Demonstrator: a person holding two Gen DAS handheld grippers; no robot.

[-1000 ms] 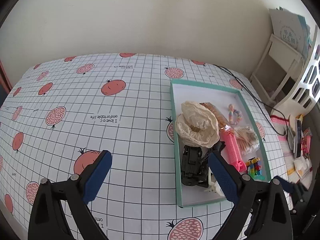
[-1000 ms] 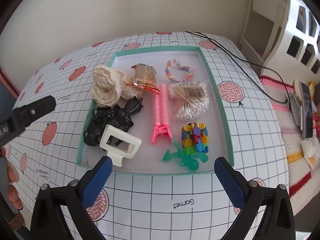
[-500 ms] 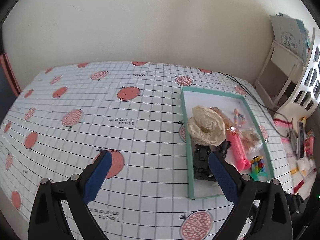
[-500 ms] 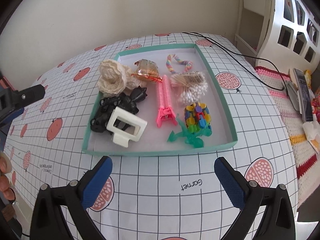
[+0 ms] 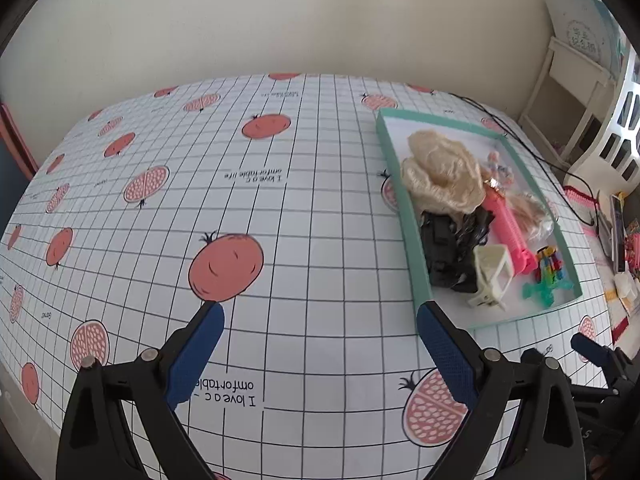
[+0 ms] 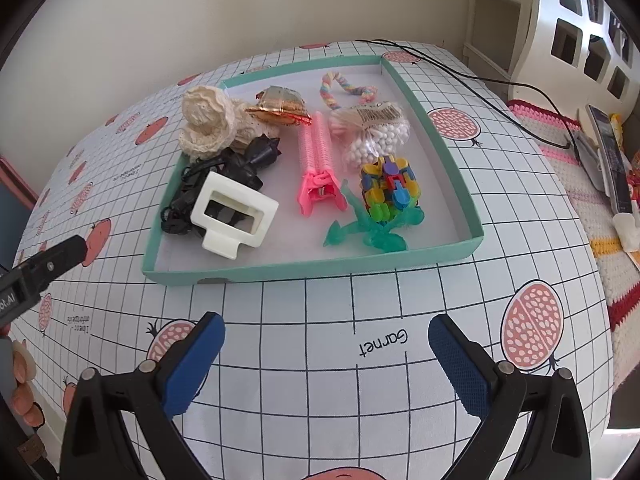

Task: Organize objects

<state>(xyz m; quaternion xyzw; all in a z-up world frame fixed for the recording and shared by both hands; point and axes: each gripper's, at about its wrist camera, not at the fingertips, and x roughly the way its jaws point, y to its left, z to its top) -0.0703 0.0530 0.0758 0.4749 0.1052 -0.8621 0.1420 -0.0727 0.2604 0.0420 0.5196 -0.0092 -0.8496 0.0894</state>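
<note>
Beyond near wall of shallow teal cardboard tray (image 6: 312, 270): white rectangular plastic hair claw (image 6: 234, 214) at near-left corner, long axis slanting left-right, atop black tangle. Right gripper (image 6: 326, 344) nearer, jaws spread wide, empty, facing tray. Left gripper (image 5: 318, 330) also wide open, empty, tray off to its right.

worktop cloth (image 6: 320, 320): white, black grid, pink-red pomegranate prints. tray (image 6: 312, 270): teal rim, white floor. inside tray: cream lace piece (image 6: 208, 122), black tangle (image 6: 236, 164), white clip (image 6: 232, 212), pink clip (image 6: 318, 160), multicolour block (image 6: 390, 186), translucent green piece (image 6: 372, 232). tool pads (image 6: 194, 364): blue.
</note>
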